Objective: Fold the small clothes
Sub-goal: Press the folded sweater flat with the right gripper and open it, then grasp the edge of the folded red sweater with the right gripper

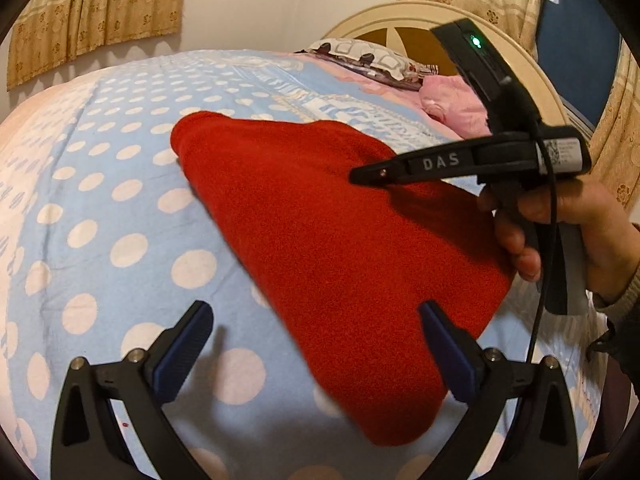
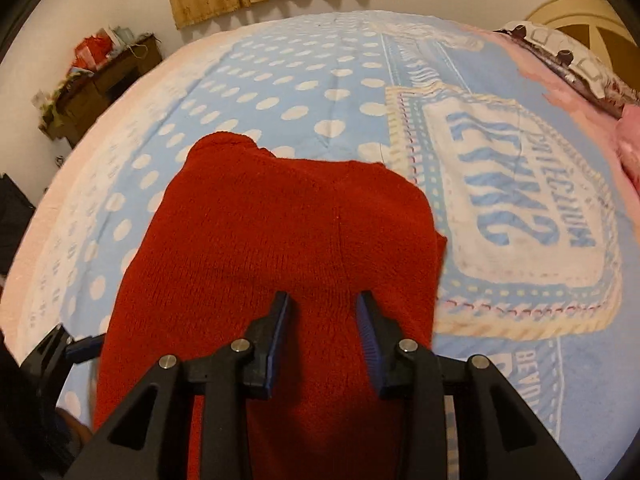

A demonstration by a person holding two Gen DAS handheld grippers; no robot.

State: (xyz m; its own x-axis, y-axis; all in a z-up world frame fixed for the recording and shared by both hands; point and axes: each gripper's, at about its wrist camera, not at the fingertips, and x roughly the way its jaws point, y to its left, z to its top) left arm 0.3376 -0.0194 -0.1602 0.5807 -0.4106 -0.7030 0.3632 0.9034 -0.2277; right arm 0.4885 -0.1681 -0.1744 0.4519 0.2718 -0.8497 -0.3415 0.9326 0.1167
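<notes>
Both your grippers hang over the folded red knit garment (image 1: 320, 240) on the bed, neither gripping it.

Your left gripper (image 1: 316, 344) has its jaws spread as wide as they go at the bottom of the left wrist view; nothing is pinched, and the garment's lower edge lies across the gap under the right-hand finger. Your right gripper (image 2: 324, 336), at the bottom centre of the right wrist view, has its jaws partly apart, blue pads (image 2: 280, 340) facing each other just above the knit, clear of the cloth as far as you can see. The garment fills the middle of both views, lying flat on the blue polka-dot bedspread (image 2: 304, 80). In the left wrist view your right hand (image 1: 568, 236) holds its gripper's handle at the right edge. A pillow (image 1: 368, 60) and headboard (image 1: 424, 16) sit at the upper right.
</notes>
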